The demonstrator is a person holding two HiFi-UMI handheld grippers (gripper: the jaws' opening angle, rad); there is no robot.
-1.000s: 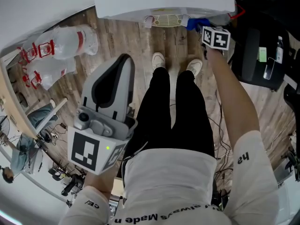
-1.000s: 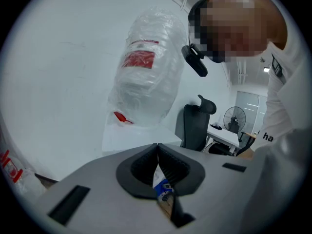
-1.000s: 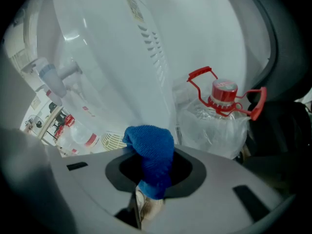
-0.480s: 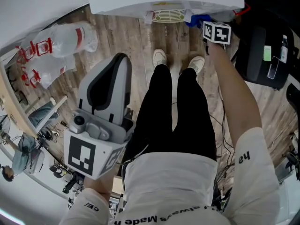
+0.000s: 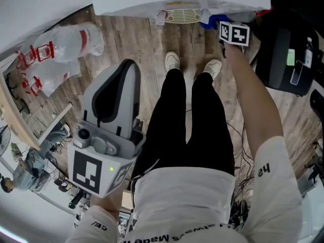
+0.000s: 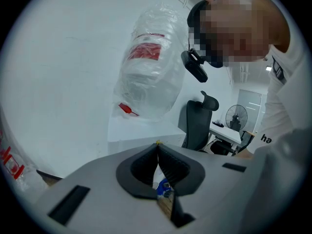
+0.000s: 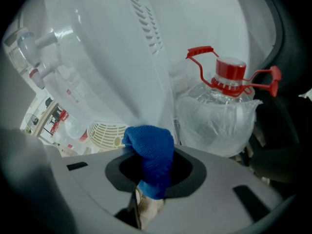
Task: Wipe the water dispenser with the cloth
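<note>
The right gripper [image 5: 227,30] is clamped on the blue cloth [image 7: 151,152], which bunches out past its jaws, low against the dispenser [image 7: 112,43] by the grille [image 7: 105,133]. Whether it touches the white shell I cannot tell. Wiping looks to be under way at that lower corner. No wiped patch shows, so most of the body and the taps [image 7: 31,43] (up and to the left) seem left to do. The left gripper [image 5: 126,72] is held back at the hip, jaws together on nothing. A bagged bottle [image 7: 219,113] stands just beside the dispenser and crowds its side; more bagged bottles [image 5: 66,47] lie well apart on the floor
</note>
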